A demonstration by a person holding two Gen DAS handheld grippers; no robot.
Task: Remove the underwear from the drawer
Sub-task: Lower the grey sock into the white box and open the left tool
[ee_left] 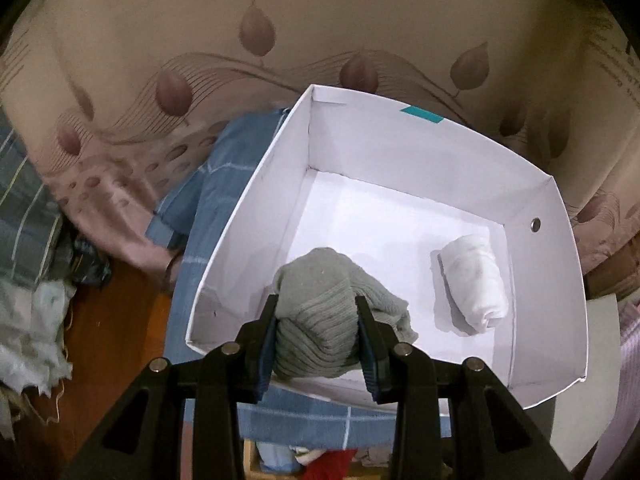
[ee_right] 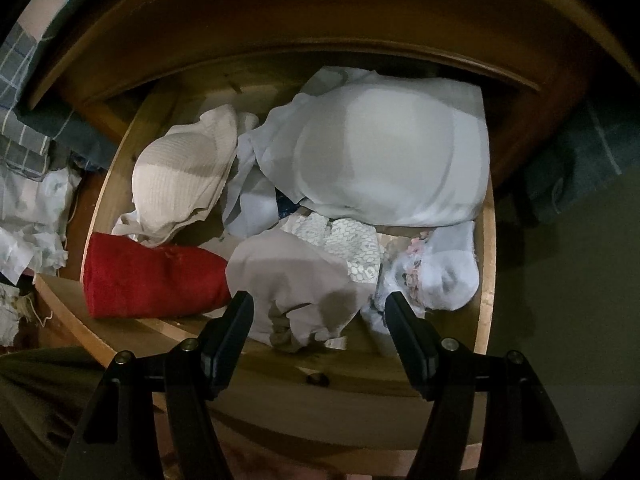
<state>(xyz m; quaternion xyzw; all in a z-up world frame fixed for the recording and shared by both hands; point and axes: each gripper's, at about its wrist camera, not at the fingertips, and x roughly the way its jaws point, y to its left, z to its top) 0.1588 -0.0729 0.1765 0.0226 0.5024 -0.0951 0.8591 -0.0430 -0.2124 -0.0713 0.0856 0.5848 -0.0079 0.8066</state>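
Now the left gripper (ee_left: 316,320), clamped on a grey bundle (ee_left: 320,316), should release low in the box (ee_left: 560,280), at eight o'clock from the white roll (ee_left: 474,284); the right gripper (ee_right: 319,312) gapes empty over the drawer (ee_right: 486,240).

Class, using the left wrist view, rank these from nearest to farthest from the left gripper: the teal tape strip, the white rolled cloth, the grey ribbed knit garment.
1. Grey ribbed knit garment: clamped between the left gripper fingers.
2. White rolled cloth: on the box floor, to the right.
3. Teal tape strip: on the far rim of the white cardboard box.

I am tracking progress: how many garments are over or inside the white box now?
2: a grey ribbed knit bundle gripped over the white cardboard box; a rolled white cloth lying inside, right.
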